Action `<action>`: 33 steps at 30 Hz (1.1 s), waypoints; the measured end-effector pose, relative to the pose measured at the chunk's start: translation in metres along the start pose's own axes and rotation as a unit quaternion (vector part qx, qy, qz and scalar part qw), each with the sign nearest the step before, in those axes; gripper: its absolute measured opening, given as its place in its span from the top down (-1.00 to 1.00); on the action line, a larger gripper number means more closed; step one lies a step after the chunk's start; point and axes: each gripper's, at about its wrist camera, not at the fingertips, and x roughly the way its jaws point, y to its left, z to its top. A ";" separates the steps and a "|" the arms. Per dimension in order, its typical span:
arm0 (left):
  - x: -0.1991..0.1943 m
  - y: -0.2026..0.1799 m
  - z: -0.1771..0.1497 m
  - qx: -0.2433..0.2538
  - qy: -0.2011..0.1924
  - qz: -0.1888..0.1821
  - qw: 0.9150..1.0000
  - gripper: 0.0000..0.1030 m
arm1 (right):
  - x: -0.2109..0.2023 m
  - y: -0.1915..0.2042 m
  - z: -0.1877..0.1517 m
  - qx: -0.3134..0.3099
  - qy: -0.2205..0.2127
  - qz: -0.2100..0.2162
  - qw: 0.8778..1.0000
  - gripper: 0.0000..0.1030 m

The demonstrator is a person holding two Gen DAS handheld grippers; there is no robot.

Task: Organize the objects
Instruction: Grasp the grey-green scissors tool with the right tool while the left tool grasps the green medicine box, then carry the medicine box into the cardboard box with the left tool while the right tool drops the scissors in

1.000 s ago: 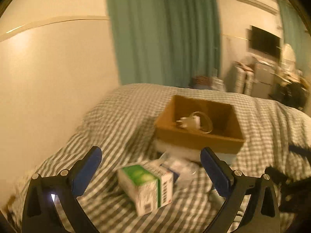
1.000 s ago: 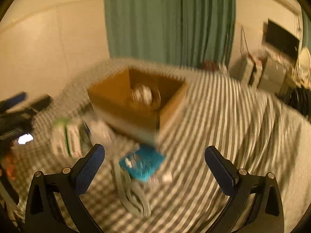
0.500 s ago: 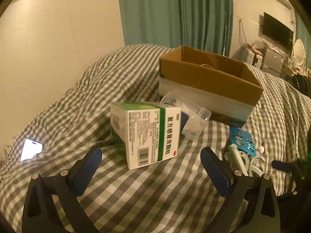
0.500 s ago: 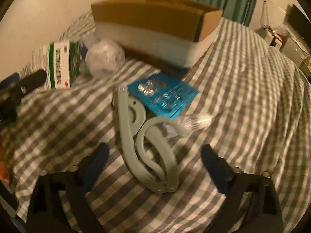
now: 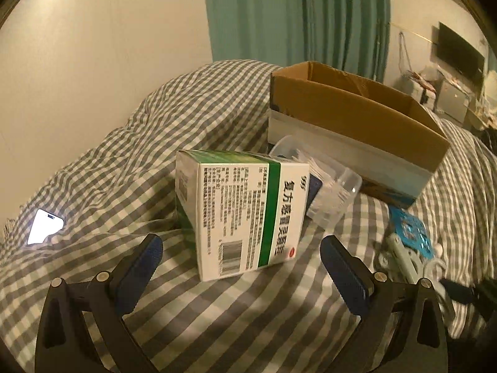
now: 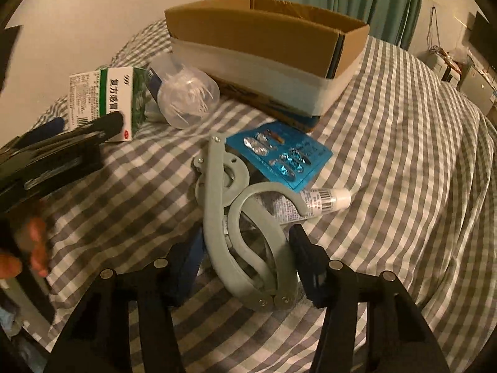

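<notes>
1. The right gripper [image 6: 245,253] has dropped low over the checked bedcover [image 6: 403,143] in the last second. Its jaws, wide apart half a second ago, now stand much closer, one on each side of the grey plastic tool [image 6: 245,217]. Whether the pads are already pressing on it I cannot tell.
2. The left gripper [image 5: 239,265] has also closed in. The green-and-white medicine box [image 5: 239,211], small and distant a second ago, now sits just ahead of its spread, empty jaws.
3. Just beyond the grey tool lie a small white tube [image 6: 313,200] and a blue blister pack [image 6: 279,155], both partly under the tool's arms.
4. Behind the medicine box rests a clear plastic container [image 5: 329,186], tipped on its side, close to the cardboard box [image 5: 357,115].
5. The cardboard box stands open at the far end of the clutter; its inside is hidden from both views now.
6. My reading: both hands have finished approaching and each has picked a target, so grasping comes next, then the carry to the box.
</notes>
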 end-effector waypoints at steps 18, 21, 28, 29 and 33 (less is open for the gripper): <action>0.055 0.010 0.016 -0.033 0.022 0.020 0.999 -0.90 | 0.006 0.002 0.009 -0.001 0.005 0.000 1.000 -0.05; 0.049 0.013 0.016 -0.023 0.021 0.001 1.000 -0.87 | 0.003 0.002 0.008 0.004 0.005 -0.005 1.000 -0.05; 0.016 0.027 0.014 -0.007 0.004 -0.037 0.999 -0.84 | -0.014 0.003 -0.005 0.032 -0.004 -0.007 0.999 0.05; 0.010 0.031 0.014 -0.006 0.000 -0.043 0.999 -0.83 | -0.018 0.004 -0.006 0.036 -0.007 -0.005 0.999 0.19; -0.010 0.044 0.015 0.002 -0.015 -0.064 0.998 -0.79 | -0.026 0.008 -0.008 0.041 -0.012 -0.016 0.999 0.70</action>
